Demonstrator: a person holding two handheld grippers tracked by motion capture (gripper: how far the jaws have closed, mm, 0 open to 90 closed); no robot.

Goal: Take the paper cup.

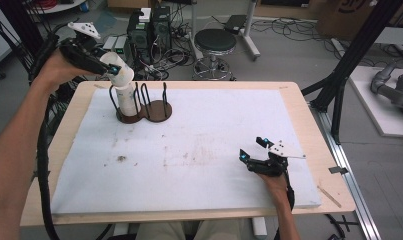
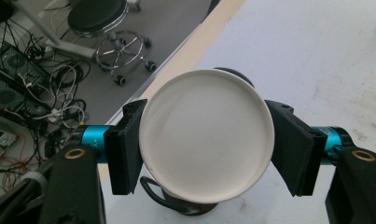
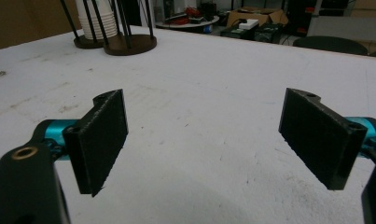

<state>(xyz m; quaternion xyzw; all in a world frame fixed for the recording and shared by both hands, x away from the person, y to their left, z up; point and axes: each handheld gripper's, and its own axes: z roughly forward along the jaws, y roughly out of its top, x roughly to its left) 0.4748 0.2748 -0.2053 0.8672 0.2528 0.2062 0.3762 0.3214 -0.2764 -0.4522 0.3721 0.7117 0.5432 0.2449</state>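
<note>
Left tongs [image 1: 110, 70] clamp a tilted white cup [image 1: 117, 67] above the rack [image 1: 144, 111]; right tongs [image 1: 252, 149] rest apart.

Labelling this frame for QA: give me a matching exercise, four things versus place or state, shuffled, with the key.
Things:
1. left claw
2. right claw
3. stack of white cups
4. round black stool

Places or states:
A. on the floor beyond the table's far edge
B. open, nothing between its jaws, low over the white mat
C. standing in the dark wire holder
D. shut on a white cup, above the holder

Pairs: 1-D, 2-B, 3-C, 4-A
</note>
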